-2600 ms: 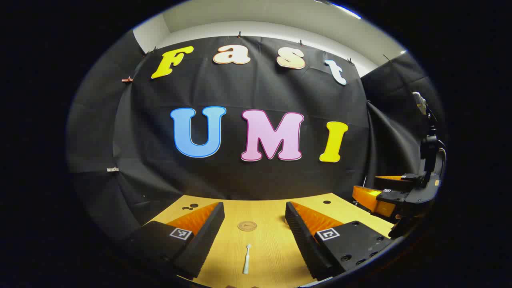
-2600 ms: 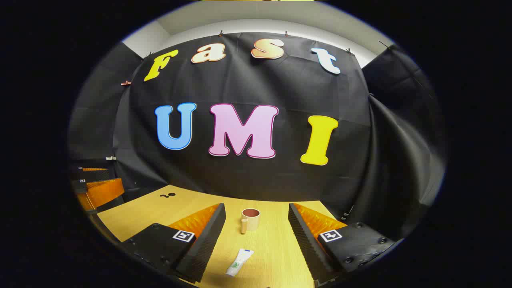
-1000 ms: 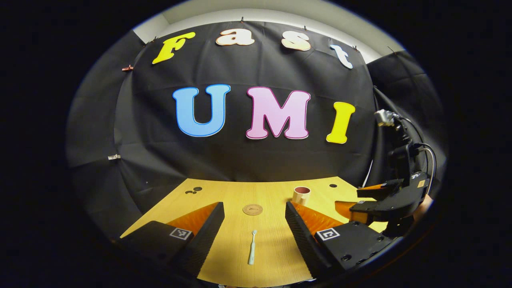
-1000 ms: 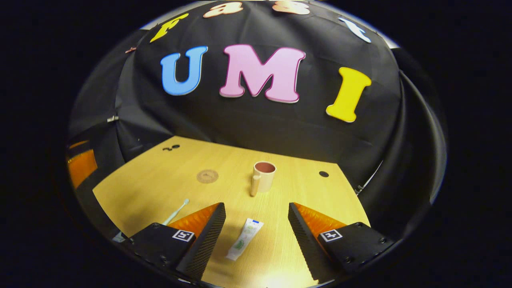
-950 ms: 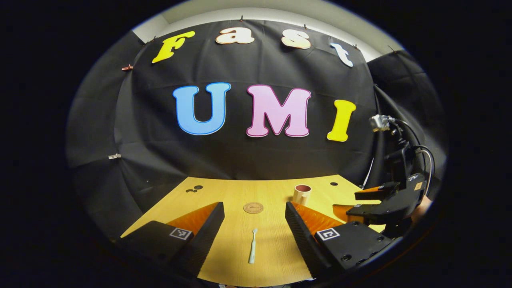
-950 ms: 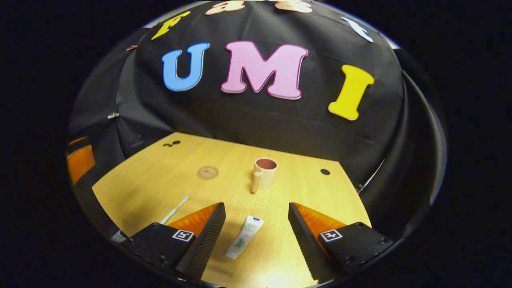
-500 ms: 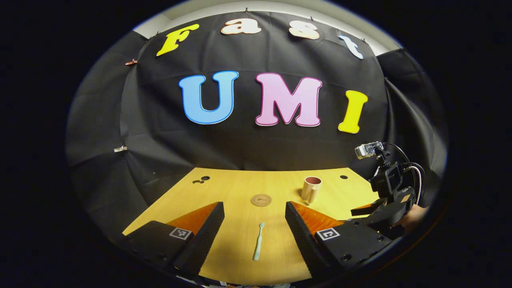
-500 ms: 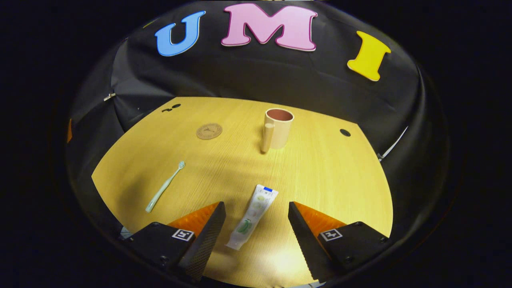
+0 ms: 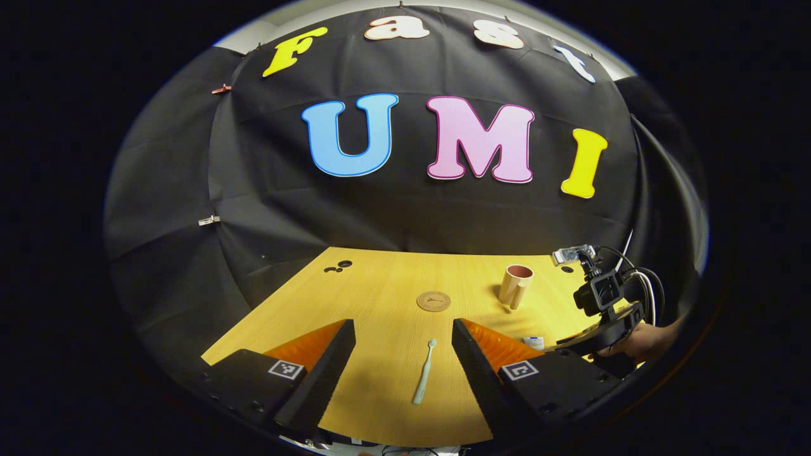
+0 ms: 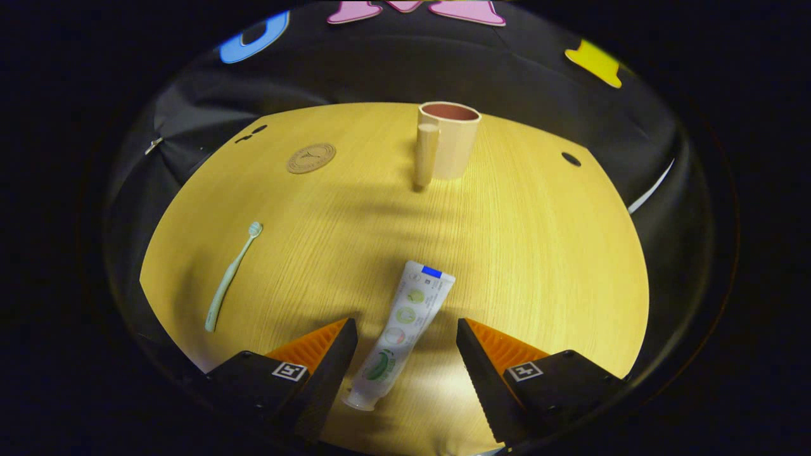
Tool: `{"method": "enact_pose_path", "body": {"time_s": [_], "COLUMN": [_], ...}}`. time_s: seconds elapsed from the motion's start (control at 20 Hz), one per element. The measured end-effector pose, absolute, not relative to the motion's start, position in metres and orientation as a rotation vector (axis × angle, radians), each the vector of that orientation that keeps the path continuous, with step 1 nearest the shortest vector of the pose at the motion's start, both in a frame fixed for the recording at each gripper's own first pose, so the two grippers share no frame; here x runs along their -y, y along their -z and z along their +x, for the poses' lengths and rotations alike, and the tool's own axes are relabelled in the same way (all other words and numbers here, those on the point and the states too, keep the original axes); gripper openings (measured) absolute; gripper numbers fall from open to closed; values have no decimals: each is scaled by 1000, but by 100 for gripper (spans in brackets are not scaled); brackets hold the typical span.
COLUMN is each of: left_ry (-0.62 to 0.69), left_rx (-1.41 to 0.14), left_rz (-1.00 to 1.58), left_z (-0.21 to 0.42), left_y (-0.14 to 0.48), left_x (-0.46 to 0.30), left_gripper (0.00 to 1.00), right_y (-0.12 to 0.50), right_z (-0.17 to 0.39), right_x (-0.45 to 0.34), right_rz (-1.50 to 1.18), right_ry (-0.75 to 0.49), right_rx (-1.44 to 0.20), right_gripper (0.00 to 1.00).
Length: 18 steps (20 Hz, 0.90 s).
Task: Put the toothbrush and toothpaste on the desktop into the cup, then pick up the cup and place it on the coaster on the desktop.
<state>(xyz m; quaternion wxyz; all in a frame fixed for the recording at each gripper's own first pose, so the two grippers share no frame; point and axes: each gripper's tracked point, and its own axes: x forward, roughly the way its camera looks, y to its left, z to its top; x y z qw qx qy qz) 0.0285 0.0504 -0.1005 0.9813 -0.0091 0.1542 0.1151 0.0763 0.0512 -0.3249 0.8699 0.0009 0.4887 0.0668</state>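
Observation:
A pale green toothbrush (image 9: pixel 424 380) lies on the wooden desktop (image 9: pixel 380 285) between the fingers of my open left gripper (image 9: pixel 403 332), head pointing away. In the right gripper view the white toothpaste tube (image 10: pixel 398 332) lies between the fingers of my open right gripper (image 10: pixel 407 332), cap end nearest, and the toothbrush (image 10: pixel 229 277) lies far left. Neither gripper touches its object. The beige cup (image 10: pixel 447 144) with a pink inside stands upright beyond the tube, handle toward me. The round brown coaster (image 10: pixel 310 157) lies left of it. In the left gripper view the cup (image 9: pixel 515 286), the coaster (image 9: pixel 433 301) and the right gripper (image 9: pixel 589 339) show.
Black cloth walls close the desktop (image 10: pixel 538 240) at the back and sides. Small dark holes (image 10: pixel 571 159) sit near the far corners of the desktop. A hand (image 9: pixel 646 342) holds the right gripper at the desktop's right edge, with a camera and cables above it.
My right gripper has tilted down and dropped toward the desktop, so the toothpaste now sits larger between its fingers. My left gripper has drifted and tilted slightly; both stay open.

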Motion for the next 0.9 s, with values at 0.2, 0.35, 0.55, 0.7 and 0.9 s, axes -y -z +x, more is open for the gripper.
{"method": "enact_pose_path", "body": {"time_s": [0.2,0.35,0.55,0.7,0.9], "left_ry": [-252,-258,-260,-260,-255], "left_rx": [-339,-373,-386,-385,-397], "left_rz": [-19,-19,-44,-57,-60], "left_z": [26,20,15,12,9], "left_y": [108,116,122,121,127], "left_x": [-54,-56,-56,-59,-63], "left_gripper": [97,98,98,98,98], "right_y": [344,345,344,344,343], "right_z": [71,74,72,72,71], "right_x": [-50,-56,-63,-67,-68], "right_rz": [-26,30,46,44,65], "right_ry": [-121,-94,-76,-77,-95], "right_rx": [-1093,-1113,-1142,-1154,-1171], "right_gripper": [98,96,72,41,29]}}
